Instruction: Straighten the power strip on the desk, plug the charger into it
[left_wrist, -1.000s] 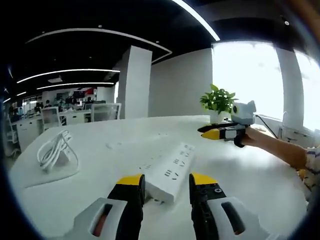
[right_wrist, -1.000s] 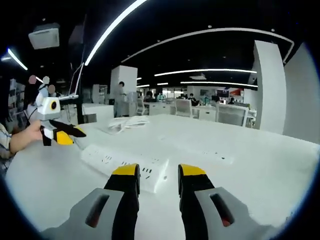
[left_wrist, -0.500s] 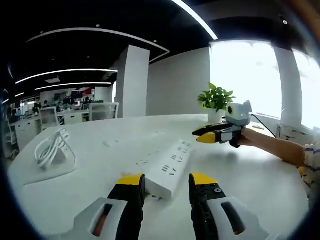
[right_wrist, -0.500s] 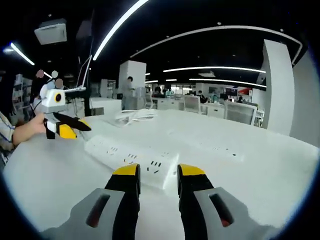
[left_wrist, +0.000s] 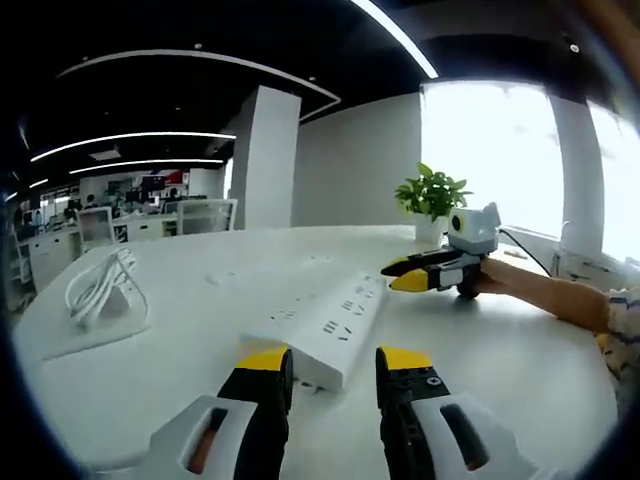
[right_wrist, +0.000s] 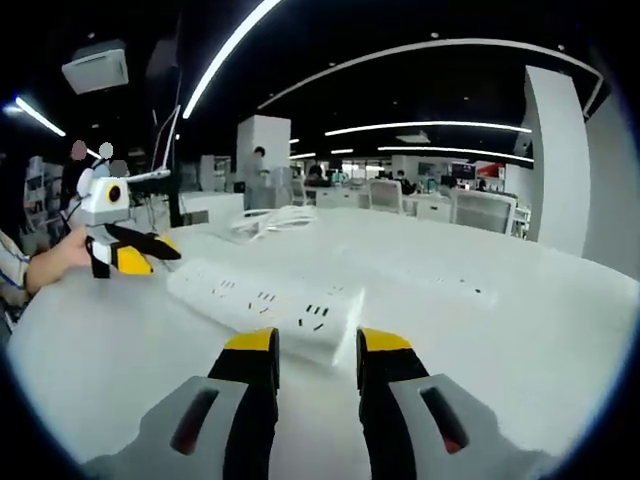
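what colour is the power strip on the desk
White, clearest in the right gripper view: power strip.

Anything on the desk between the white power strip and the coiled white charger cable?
No. In the left gripper view, only bare white desk separates the white power strip from the coiled white charger cable.

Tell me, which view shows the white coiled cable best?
The left gripper view: there the cable lies at the table's far left edge, its loops distinct and unobstructed. In the right gripper view the cable is a smaller, flatter bundle far across the table, beyond the power strip, with loops hard to make out.
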